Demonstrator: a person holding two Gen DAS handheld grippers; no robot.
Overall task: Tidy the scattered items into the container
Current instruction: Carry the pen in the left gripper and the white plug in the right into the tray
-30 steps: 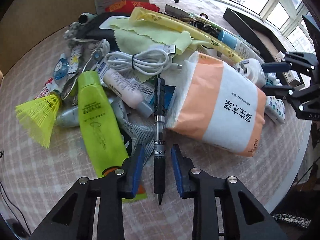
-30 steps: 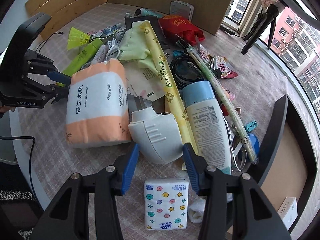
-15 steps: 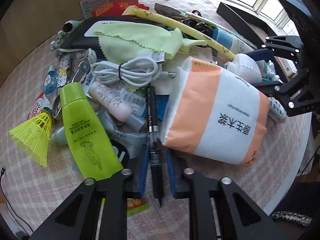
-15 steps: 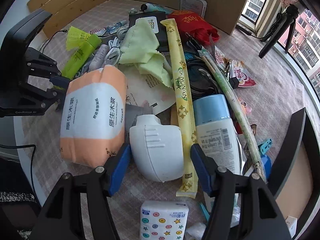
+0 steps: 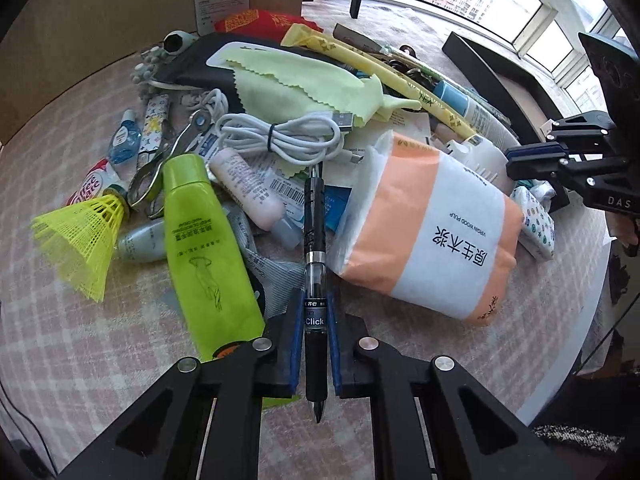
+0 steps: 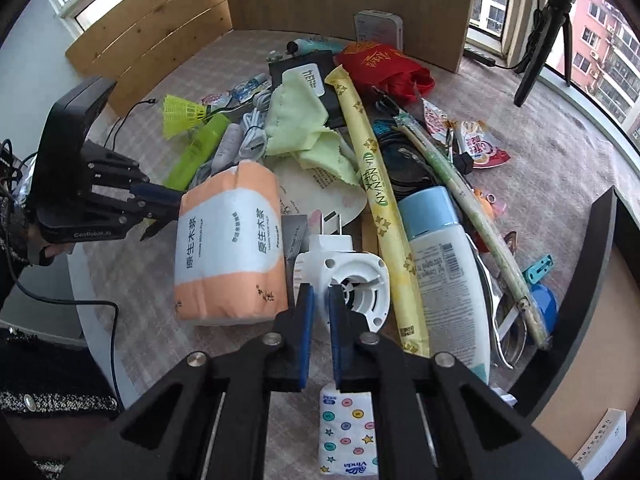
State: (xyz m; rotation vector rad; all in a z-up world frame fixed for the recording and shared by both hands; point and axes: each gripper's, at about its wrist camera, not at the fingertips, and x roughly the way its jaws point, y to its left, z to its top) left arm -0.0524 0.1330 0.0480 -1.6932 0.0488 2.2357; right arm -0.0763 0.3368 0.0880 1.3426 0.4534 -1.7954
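Observation:
A black click pen (image 5: 315,240) lies over the pile with its tip towards the camera. My left gripper (image 5: 315,296) is shut on its grip section; it also shows in the right wrist view (image 6: 160,200). A white plug-in device (image 6: 344,280) stands tilted, hollow side and prongs showing. My right gripper (image 6: 321,296) has its jaws closing, and the pads pinch the device's near rim. The black-walled container (image 6: 600,280) with a brown floor stands to the right of the pile.
An orange-and-white tissue pack (image 5: 424,232) lies between the grippers. Around it are a green tube (image 5: 204,252), a yellow shuttlecock (image 5: 80,236), a white cable (image 5: 280,140), a blue-capped bottle (image 6: 444,264), a long yellow packet (image 6: 380,200) and a small tissue packet (image 6: 348,432).
The left jaws closed onto the pen. The right jaws spread around the white device, then closed on its rim; the device has turned to show its hollow side.

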